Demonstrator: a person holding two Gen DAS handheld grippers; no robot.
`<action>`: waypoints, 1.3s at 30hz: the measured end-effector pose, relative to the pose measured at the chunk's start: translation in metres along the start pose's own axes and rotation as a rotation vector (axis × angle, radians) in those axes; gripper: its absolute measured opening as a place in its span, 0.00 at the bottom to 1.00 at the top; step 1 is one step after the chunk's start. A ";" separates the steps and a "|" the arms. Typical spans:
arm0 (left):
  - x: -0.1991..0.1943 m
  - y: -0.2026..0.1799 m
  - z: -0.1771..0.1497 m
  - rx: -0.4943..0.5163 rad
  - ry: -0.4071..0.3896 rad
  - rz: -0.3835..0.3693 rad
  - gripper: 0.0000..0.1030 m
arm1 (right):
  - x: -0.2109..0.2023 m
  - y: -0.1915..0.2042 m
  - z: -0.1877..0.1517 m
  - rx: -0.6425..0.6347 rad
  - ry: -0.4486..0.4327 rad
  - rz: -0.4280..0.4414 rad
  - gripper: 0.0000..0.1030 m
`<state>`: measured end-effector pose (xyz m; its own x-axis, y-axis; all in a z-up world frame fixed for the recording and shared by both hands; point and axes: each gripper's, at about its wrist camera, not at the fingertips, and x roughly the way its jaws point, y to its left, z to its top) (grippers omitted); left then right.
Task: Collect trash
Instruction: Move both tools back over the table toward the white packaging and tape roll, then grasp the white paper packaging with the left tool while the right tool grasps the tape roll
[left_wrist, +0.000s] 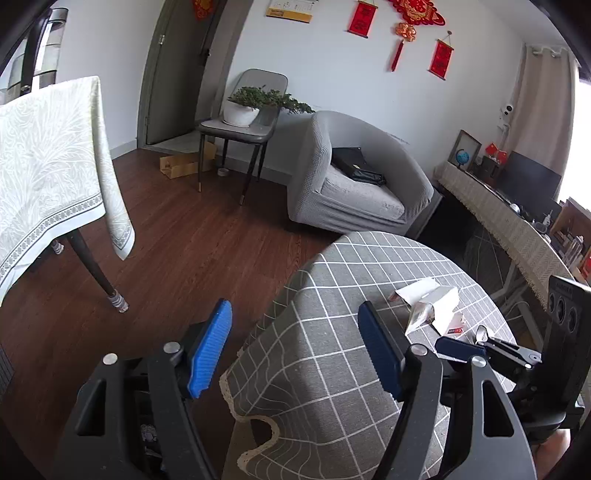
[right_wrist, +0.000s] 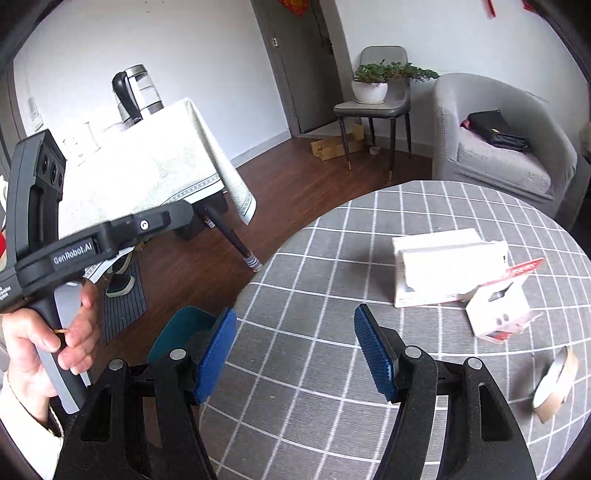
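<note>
Both of your tools are released and carry nothing: the left hand-held gripper (left_wrist: 295, 347) hovers over the near edge of the round tabletop (left_wrist: 325, 369), and the right hand-held gripper (right_wrist: 295, 350) hangs above the checked cloth with its jaws spread wide.

The trash lies toward the far right of the tabletop: a white carton (right_wrist: 443, 273) with its flap open, a small torn white and red package (right_wrist: 498, 314) just beside it, touching or nearly so, and a tape roll (right_wrist: 557, 384) near the right rim, standing tilted on its edge.

Expect the carton to be light and thin-walled; it will likely crumple if you squeeze the open side, so take it across a folded edge or corner. The small package looks flimsy and may slide on the cloth; pinch its raised flap. The tape roll is stiff but may roll away, so close across its flat faces.

You cannot tell whether the carton holds anything, as its inside is washed out. The dark teal shape (right_wrist: 184, 332) behind your right gripper's left finger may be a bin, but most of it is hidden.
</note>
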<state>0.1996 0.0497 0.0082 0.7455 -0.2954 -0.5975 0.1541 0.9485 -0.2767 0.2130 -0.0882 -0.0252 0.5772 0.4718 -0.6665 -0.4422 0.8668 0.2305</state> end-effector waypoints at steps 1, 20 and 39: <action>0.006 -0.006 -0.002 0.010 0.012 -0.011 0.71 | -0.006 -0.007 -0.001 0.012 -0.012 -0.009 0.65; 0.110 -0.103 -0.033 0.155 0.216 -0.155 0.70 | -0.099 -0.134 -0.041 0.268 -0.154 -0.180 0.70; 0.134 -0.124 -0.026 0.091 0.228 -0.297 0.43 | -0.100 -0.170 -0.069 0.312 -0.051 -0.194 0.74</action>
<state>0.2633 -0.1103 -0.0570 0.4976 -0.5670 -0.6565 0.4063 0.8210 -0.4012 0.1838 -0.2940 -0.0467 0.6667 0.2948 -0.6845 -0.0956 0.9447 0.3138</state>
